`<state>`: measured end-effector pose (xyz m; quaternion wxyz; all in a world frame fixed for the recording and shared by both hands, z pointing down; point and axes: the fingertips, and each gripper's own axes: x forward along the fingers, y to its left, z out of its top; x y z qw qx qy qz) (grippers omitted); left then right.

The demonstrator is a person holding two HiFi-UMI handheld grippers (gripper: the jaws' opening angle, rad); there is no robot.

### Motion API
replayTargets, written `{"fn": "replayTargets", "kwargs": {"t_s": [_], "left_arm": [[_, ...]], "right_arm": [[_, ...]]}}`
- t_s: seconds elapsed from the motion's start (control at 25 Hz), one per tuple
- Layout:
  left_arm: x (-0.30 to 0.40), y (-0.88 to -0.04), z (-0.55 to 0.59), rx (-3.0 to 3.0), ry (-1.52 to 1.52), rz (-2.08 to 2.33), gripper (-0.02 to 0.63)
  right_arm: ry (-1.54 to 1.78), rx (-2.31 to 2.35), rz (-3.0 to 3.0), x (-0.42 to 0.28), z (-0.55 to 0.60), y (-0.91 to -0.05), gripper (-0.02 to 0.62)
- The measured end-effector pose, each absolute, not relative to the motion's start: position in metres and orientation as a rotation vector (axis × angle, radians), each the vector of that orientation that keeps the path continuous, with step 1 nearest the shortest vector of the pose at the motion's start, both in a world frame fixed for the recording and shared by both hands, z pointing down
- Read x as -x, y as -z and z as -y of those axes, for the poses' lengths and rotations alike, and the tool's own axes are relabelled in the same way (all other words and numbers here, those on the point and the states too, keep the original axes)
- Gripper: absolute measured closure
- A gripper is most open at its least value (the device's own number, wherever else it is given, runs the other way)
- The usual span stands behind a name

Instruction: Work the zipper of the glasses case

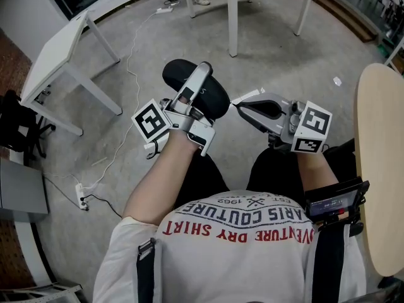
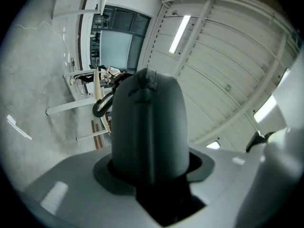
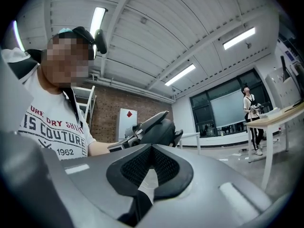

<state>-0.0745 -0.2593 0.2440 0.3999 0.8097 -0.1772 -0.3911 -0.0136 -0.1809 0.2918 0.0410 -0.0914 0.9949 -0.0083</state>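
The glasses case, dark and oval, is held in the air above the person's lap, left of centre in the head view. The left gripper is clamped across the case, with one pale finger lying over its upper face. In the left gripper view the case stands up between the jaws, and a ridge runs up its middle.

The right gripper points at the case's right edge, its tips just beside it. In the right gripper view the jaws meet at their tips. Whether a zipper pull is pinched there cannot be made out. The case lies beyond them.

The marker cubes sit at the rear of each gripper, over the wrists.

Surroundings:
- grey floor
- a white table at upper left
- a white cable running down to a power strip
- a second table at the top
- a rounded wooden tabletop along the right edge
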Motion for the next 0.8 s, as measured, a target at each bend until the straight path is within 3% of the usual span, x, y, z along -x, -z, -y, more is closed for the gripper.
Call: {"fn": "replayTargets", "kwargs": {"t_s": [0.8], "left_arm": [[0.085, -0.262, 0.272, -1.913, 1.055, 0.483, 0.357]], "right_arm": [[-0.123, 0.24, -3.153, 0.028, 0.162, -0.312, 0.594]]}}
